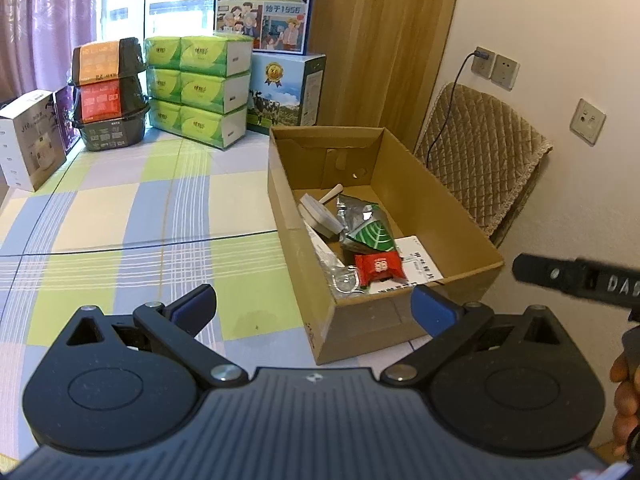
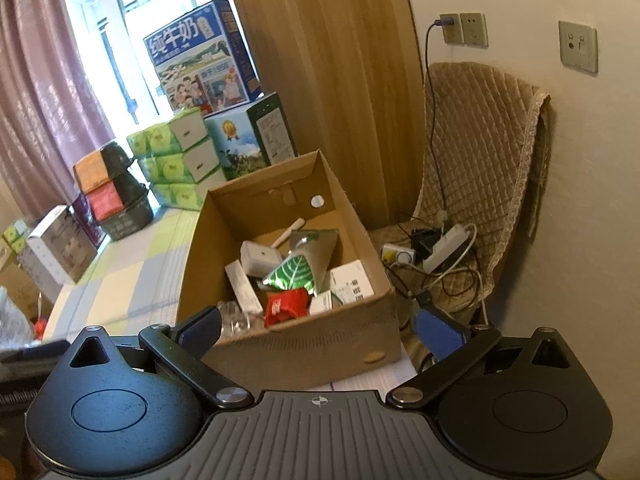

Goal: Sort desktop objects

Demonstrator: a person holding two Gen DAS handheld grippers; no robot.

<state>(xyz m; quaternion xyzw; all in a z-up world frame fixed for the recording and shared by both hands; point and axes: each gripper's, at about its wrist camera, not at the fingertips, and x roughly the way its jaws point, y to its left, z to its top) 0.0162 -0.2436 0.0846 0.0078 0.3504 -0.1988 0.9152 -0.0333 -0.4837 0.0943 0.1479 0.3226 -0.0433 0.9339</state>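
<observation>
Presently both grippers, left (image 1: 314,308) and right (image 2: 320,330), are held open, empty. Red packet (image 1: 378,266) in box (image 1: 404,328) judged light, crinkly; best pinched at an edge.

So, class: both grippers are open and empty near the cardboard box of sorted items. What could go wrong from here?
1. The cardboard box seems to sit near the table's right edge, above a power strip and cables; a nudge might tip it off.
2. The red packet lies near the front wall, so it could spill.
3. The left gripper and right gripper are close and might collide.
</observation>
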